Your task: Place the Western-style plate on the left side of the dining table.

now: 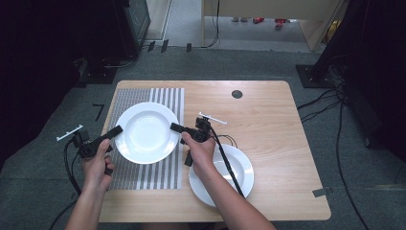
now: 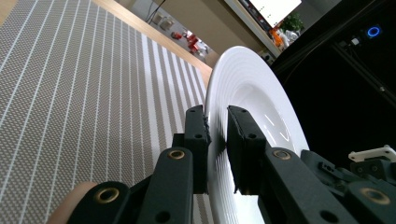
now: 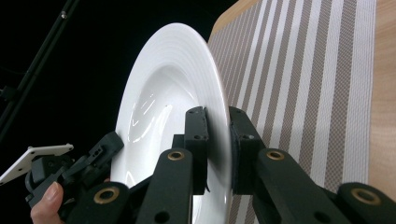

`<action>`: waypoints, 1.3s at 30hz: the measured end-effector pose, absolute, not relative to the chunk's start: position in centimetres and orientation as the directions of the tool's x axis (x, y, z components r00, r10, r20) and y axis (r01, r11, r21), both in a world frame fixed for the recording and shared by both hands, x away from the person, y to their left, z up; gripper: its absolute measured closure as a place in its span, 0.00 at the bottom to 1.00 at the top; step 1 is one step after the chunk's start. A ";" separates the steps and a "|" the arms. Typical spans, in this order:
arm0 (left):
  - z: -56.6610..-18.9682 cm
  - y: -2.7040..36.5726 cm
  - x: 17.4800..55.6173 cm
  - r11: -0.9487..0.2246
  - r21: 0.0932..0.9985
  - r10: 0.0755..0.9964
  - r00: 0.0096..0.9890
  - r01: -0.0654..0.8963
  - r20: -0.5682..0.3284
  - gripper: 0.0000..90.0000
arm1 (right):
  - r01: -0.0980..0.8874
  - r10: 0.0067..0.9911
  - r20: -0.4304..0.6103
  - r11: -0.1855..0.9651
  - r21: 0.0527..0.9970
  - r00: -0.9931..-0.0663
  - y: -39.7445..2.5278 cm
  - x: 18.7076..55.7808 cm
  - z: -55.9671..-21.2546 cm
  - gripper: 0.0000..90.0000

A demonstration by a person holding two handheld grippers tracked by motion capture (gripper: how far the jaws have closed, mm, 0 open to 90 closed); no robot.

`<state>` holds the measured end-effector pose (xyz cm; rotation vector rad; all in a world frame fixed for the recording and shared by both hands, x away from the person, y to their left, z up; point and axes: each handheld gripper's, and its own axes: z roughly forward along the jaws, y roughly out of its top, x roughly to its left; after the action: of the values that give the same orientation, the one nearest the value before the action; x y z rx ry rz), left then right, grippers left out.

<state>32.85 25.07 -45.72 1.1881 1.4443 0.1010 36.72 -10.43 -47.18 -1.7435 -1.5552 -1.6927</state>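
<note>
- While both grippers are clamping it, the white plate [image 1: 146,132] is sitting level over the striped placemat [image 1: 165,98], its hollow facing up; being round, it is showing no long axis.
- Whether the plate is resting on the placemat or hanging just above it cannot be told.
- The left gripper [image 1: 116,131] is pinching the plate's left rim, its fingers [image 2: 198,140] closing narrowly on the thin edge, one above and one beneath.
- The right gripper [image 1: 175,127] is doing the same on the opposite rim, its fingers [image 3: 198,140] squeezing the edge from both faces.
- The two grippers are pointing toward each other across the plate.
- A second white plate [image 1: 242,170] is lying near the front right, partly off the placemat, under the person's right forearm.
- The wooden worktop [image 1: 277,124] is carrying everything.
</note>
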 end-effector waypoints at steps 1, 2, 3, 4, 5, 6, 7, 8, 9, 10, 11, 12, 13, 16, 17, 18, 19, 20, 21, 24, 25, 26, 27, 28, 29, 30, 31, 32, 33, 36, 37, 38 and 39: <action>-45.9 25.1 33.1 0.475 0.659 0.688 0.220 0.583 -0.691 0.89 | 0.789 0.496 0.832 -0.395 0.472 -0.249 -10.4 37.0 -47.2 0.91; -45.9 25.1 33.1 0.475 0.659 0.688 0.220 0.583 -0.691 0.88 | 0.792 0.496 0.833 -0.395 0.466 -0.243 -10.3 37.3 -47.3 0.91; -46.2 25.1 33.5 0.480 0.654 0.690 0.209 0.585 -0.693 0.88 | 0.791 0.500 0.831 -0.395 0.468 -0.242 -10.2 37.5 -47.4 0.91; -46.3 25.2 33.6 0.482 0.651 0.689 0.205 0.586 -0.695 0.88 | 0.794 0.501 0.832 -0.393 0.464 -0.238 -10.1 37.8 -47.5 0.91; -46.4 25.2 33.8 0.485 0.649 0.689 0.201 0.586 -0.696 0.88 | 0.793 0.504 0.830 -0.392 0.465 -0.238 -10.0 38.0 -47.6 0.91; -46.5 25.3 34.0 0.483 0.648 0.691 0.199 0.588 -0.695 0.88 | 0.796 0.505 0.830 -0.389 0.463 -0.236 -10.0 38.2 -47.6 0.91; -46.6 25.4 34.2 0.481 0.648 0.692 0.198 0.590 -0.694 0.88 | 0.796 0.507 0.827 -0.385 0.468 -0.241 -9.9 38.4 -47.7 0.91; -46.7 25.4 34.4 0.480 0.647 0.694 0.195 0.592 -0.693 0.88 | 0.799 0.506 0.828 -0.382 0.465 -0.240 -9.9 38.7 -47.7 0.91; -46.8 25.4 34.5 0.479 0.646 0.697 0.190 0.594 -0.691 0.88 | 0.804 0.503 0.832 -0.382 0.456 -0.233 -9.8 38.9 -47.8 0.91; -46.9 25.4 34.7 0.480 0.644 0.700 0.183 0.595 -0.691 0.88 | 0.805 0.506 0.831 -0.381 0.454 -0.229 -9.7 39.2 -48.0 0.91; -47.1 25.4 34.9 0.478 0.643 0.704 0.178 0.598 -0.688 0.88 | 0.807 0.507 0.833 -0.384 0.449 -0.222 -9.7 39.4 -48.2 0.91; -47.2 25.5 35.2 0.479 0.640 0.706 0.170 0.600 -0.688 0.88 | 0.810 0.508 0.834 -0.383 0.444 -0.216 -9.6 39.7 -48.4 0.91; -47.4 25.5 35.4 0.481 0.636 0.708 0.161 0.604 -0.688 0.88 | 0.815 0.508 0.837 -0.385 0.434 -0.205 -9.5 39.9 -48.7 0.90; -48.0 25.7 36.0 0.482 0.623 0.714 0.135 0.616 -0.687 0.87 | 0.826 0.521 0.834 -0.381 0.416 -0.179 -9.1 40.6 -49.2 0.90; -48.1 25.8 36.1 0.482 0.621 0.718 0.128 0.618 -0.684 0.87 | 0.828 0.524 0.833 -0.380 0.413 -0.175 -8.9 40.8 -49.4 0.90; -48.2 25.9 36.3 0.482 0.618 0.721 0.121 0.621 -0.683 0.87 | 0.833 0.525 0.835 -0.379 0.402 -0.164 -8.8 41.0 -49.5 0.90; -48.2 26.0 36.5 0.483 0.618 0.724 0.114 0.621 -0.680 0.87 | 0.836 0.524 0.837 -0.379 0.396 -0.158 -8.6 41.2 -49.7 0.90; -48.3 26.2 36.7 0.481 0.618 0.729 0.107 0.621 -0.676 0.87 | 0.840 0.524 0.838 -0.379 0.388 -0.151 -8.4 41.4 -49.7 0.90; -48.3 26.3 36.8 0.479 0.618 0.732 0.104 0.624 -0.673 0.87 | 0.841 0.529 0.835 -0.375 0.390 -0.152 -8.2 41.6 -49.9 0.90; -48.5 26.5 37.3 0.480 0.614 0.740 0.087 0.626 -0.667 0.86 | 0.845 0.536 0.832 -0.374 0.383 -0.140 -7.7 42.2 -50.2 0.89; -48.6 26.6 37.5 0.480 0.612 0.742 0.082 0.629 -0.666 0.86 | 0.847 0.538 0.832 -0.373 0.379 -0.136 -7.5 42.3 -50.2 0.89; -48.7 26.8 37.7 0.480 0.607 0.742 0.075 0.634 -0.666 0.86 | 0.848 0.538 0.833 -0.376 0.375 -0.130 -7.3 42.4 -50.3 0.90; -48.7 26.8 37.9 0.478 0.604 0.744 0.072 0.638 -0.664 0.86 | 0.850 0.537 0.834 -0.376 0.369 -0.125 -7.2 42.6 -50.4 0.90; -48.8 26.9 38.1 0.477 0.602 0.746 0.067 0.641 -0.662 0.86 | 0.851 0.537 0.835 -0.376 0.367 -0.122 -7.1 42.8 -50.5 0.90; -48.9 26.9 38.2 0.471 0.601 0.751 0.063 0.646 -0.657 0.85 | 0.854 0.535 0.837 -0.379 0.356 -0.112 -7.0 42.9 -50.7 0.90; -49.0 26.9 38.4 0.466 0.601 0.757 0.059 0.649 -0.651 0.85 | 0.857 0.535 0.838 -0.377 0.352 -0.108 -7.0 43.0 -50.8 0.90; -49.0 26.9 38.5 0.461 0.601 0.761 0.058 0.652 -0.647 0.85 | 0.857 0.536 0.838 -0.381 0.348 -0.102 -6.9 43.1 -51.0 0.90; -49.0 26.9 38.6 0.459 0.601 0.763 0.056 0.654 -0.644 0.85 | 0.857 0.536 0.839 -0.383 0.345 -0.098 -6.9 43.2 -51.1 0.90; -49.1 26.9 38.7 0.460 0.599 0.762 0.055 0.655 -0.645 0.85 | 0.857 0.537 0.838 -0.383 0.344 -0.097 -6.9 43.3 -51.2 0.90; -49.2 26.8 38.9 0.458 0.596 0.764 0.051 0.660 -0.643 0.84 | 0.858 0.537 0.839 -0.386 0.340 -0.090 -6.9 43.6 -51.3 0.90; -49.4 26.8 39.2 0.451 0.590 0.767 0.047 0.670 -0.640 0.84 | 0.857 0.537 0.839 -0.389 0.339 -0.087 -6.9 43.6 -51.3 0.90; -49.6 26.8 39.4 0.450 0.586 0.767 0.045 0.674 -0.640 0.84 | 0.853 0.544 0.834 -0.388 0.348 -0.093 -6.9 43.7 -51.3 0.90; -49.6 26.8 39.4 0.450 0.586 0.767 0.045 0.674 -0.640 0.84 | 0.855 0.546 0.833 -0.388 0.345 -0.088 -6.9 43.8 -51.3 0.90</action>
<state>39.35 26.79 -49.56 1.2639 1.6681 0.1121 43.81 -6.87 -51.30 -1.8893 -1.5279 -1.4662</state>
